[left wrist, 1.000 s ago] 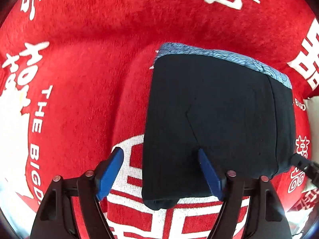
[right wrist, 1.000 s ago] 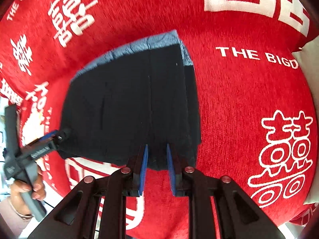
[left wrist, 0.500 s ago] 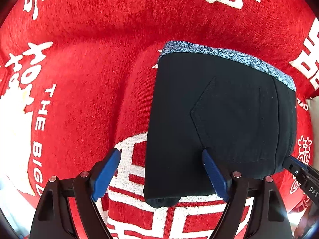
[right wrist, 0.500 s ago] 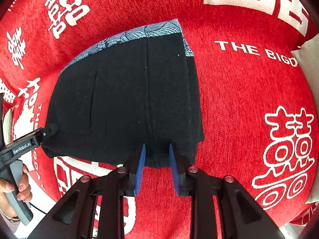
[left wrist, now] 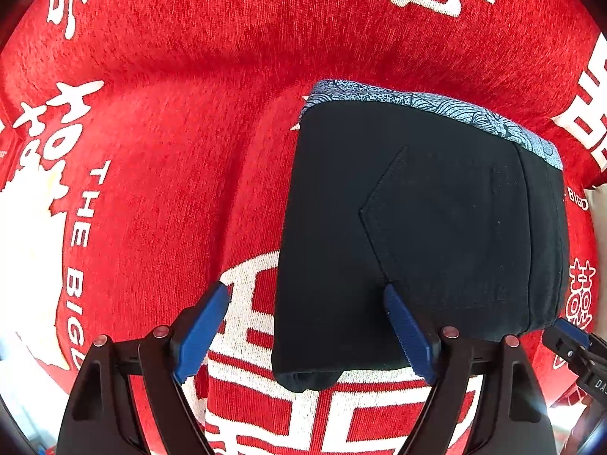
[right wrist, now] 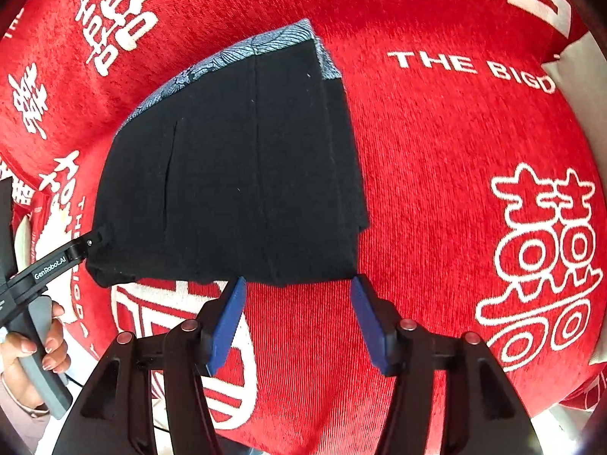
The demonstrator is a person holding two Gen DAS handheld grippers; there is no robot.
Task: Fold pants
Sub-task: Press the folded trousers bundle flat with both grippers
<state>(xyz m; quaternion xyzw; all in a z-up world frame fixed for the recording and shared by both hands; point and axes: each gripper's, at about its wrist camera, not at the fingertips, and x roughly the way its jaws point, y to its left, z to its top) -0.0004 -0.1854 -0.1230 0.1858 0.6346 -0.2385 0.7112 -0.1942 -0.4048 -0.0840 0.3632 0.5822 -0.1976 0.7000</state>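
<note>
The black pants [left wrist: 417,235] lie folded into a compact rectangle on the red cloth, with a blue patterned waistband [left wrist: 436,104] at the far edge. They also show in the right wrist view [right wrist: 235,174]. My left gripper [left wrist: 307,326] is open, its fingers straddling the near left corner of the fold. My right gripper [right wrist: 297,314] is open and empty just in front of the near edge of the pants. The left gripper's tip [right wrist: 81,248] touches the fold's left corner in the right wrist view.
A red cloth [right wrist: 455,189] with white characters and lettering covers the whole surface. A white pillow edge [right wrist: 576,76] shows at the far right. The person's hand [right wrist: 34,356] holds the left gripper's handle at the lower left.
My right gripper has opened and let go of the near edge of the pants, drawing back slightly. The left gripper stays open at the same corner.
</note>
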